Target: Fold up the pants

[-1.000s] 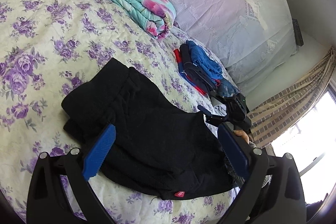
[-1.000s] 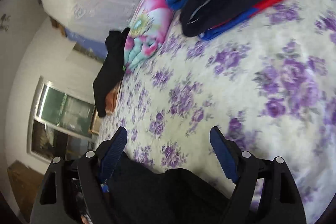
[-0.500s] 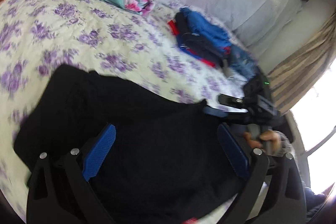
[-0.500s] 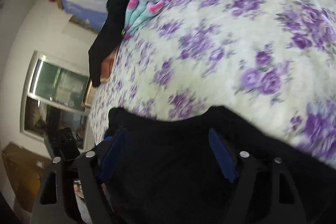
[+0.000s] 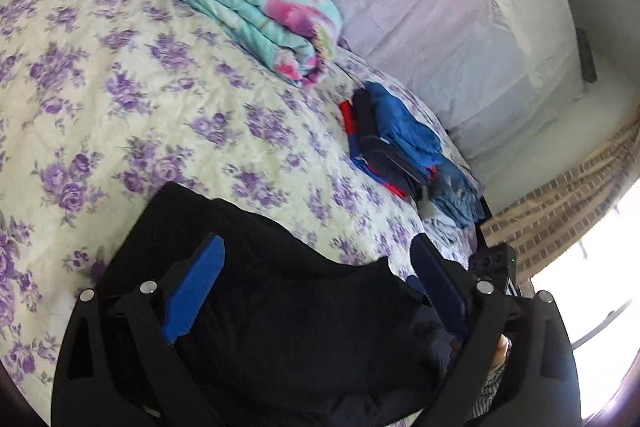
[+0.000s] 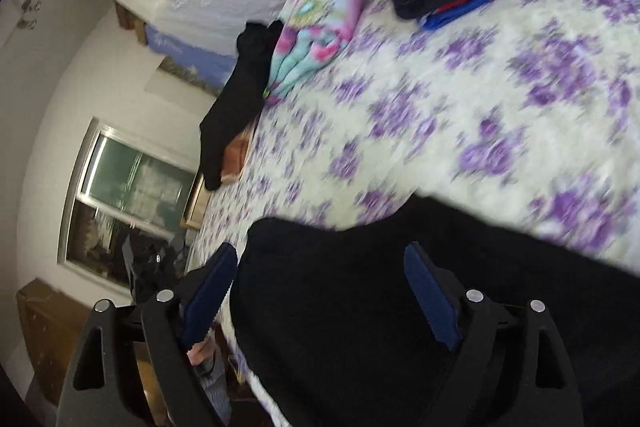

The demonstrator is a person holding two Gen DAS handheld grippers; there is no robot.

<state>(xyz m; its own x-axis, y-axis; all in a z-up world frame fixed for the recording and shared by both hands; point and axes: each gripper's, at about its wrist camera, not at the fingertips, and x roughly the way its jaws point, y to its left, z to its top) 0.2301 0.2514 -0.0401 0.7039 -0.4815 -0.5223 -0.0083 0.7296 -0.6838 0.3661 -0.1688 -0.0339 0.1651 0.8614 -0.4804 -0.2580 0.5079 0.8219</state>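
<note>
Black pants bunched on purple-flowered bedspread at its near edge, left gripper and right gripper both spread wide above them, right jaws just opening, striped curtain only in left view, mirror only in right.

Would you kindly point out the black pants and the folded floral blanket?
black pants (image 5: 288,307), left wrist view, middle of the dark fabric.
folded floral blanket (image 5: 272,23), left wrist view, its top layer.

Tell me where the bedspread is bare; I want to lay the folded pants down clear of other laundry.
The widest bare stretch of floral bedspread lies between the black pants and the rolled pastel blanket. A narrower strip separates the pants from the blue-and-red clothes pile. The far edge by the white headboard cover is crowded.
</note>
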